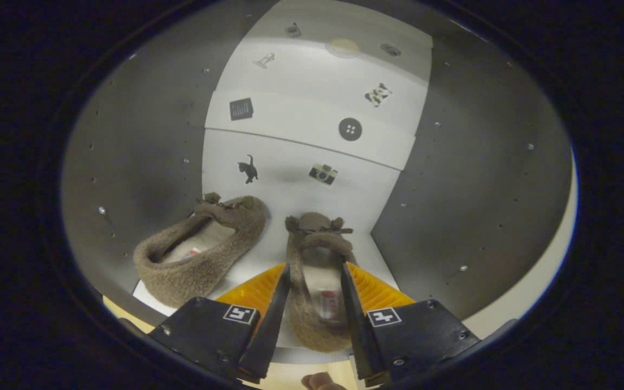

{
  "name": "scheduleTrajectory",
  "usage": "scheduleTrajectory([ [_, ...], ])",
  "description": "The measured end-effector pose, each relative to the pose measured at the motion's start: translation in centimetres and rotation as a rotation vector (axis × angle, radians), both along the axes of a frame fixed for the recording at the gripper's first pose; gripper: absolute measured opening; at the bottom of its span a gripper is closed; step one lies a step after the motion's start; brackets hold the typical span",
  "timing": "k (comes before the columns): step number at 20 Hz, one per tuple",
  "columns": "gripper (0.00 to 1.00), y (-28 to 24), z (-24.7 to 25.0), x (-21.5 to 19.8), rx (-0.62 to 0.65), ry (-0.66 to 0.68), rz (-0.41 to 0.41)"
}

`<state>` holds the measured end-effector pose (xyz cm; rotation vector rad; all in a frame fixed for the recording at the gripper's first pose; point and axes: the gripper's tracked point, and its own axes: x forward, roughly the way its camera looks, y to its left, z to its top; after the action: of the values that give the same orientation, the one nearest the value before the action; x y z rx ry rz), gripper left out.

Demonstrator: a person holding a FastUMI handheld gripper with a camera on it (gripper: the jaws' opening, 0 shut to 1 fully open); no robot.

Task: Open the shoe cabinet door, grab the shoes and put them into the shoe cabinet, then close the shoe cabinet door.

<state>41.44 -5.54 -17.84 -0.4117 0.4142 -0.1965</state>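
Gripper: the gripper (314,281) is reaching into the shoe cabinet (480,206), lower centre of the frame, fingers parted about a slipper's width and flanking the second slipper (316,254).
Grasp: both fingers are lying right against the slipper's sides, and the fuzzy walls are looking slightly pinched — I'm reading it as held, though pad contact is hard to confirm.
Second slipper: it is sitting between the fingers, toe with its little bow pointing toward the back panel (301,179), heel toward the camera — likely held by the sides so it goes in straight.
First slipper: the first slipper (201,252) is lying left of centre, on the cabinet floor (268,254), angled with its toe toward the back, apart from the held one — leaving room for its pair beside it.
Cabinet: grey side walls are curving up on both sides; the back panel is carrying stickers — a cat (247,168), a camera (323,173), a button (350,129).
Door: it must be standing open, since the gripper is inside.
Stage: judging this as placing the second shoe — release and door closing are not yet done.
Risk: pulling back could be dragging the soft slipper out if the fingers are not spreading first.
Person: a fingertip (320,381) is showing at the bottom centre.
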Motion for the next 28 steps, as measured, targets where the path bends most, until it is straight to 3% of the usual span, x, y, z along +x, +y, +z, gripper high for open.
scheduleTrajectory([
  [5, 0.60, 2.4, 3.6, -7.6, 0.121, -0.051, 0.080],
  [11, 0.60, 5.0, 8.0, -21.1, 0.197, -0.113, 0.186],
  [15, 1.00, 5.4, 11.4, -32.3, 0.178, -0.162, 0.266],
  [22, 1.00, 1.2, 17.9, -48.1, 0.196, -0.220, 0.318],
  [28, 1.00, -6.9, 22.6, -54.0, 0.205, -0.265, 0.284],
])
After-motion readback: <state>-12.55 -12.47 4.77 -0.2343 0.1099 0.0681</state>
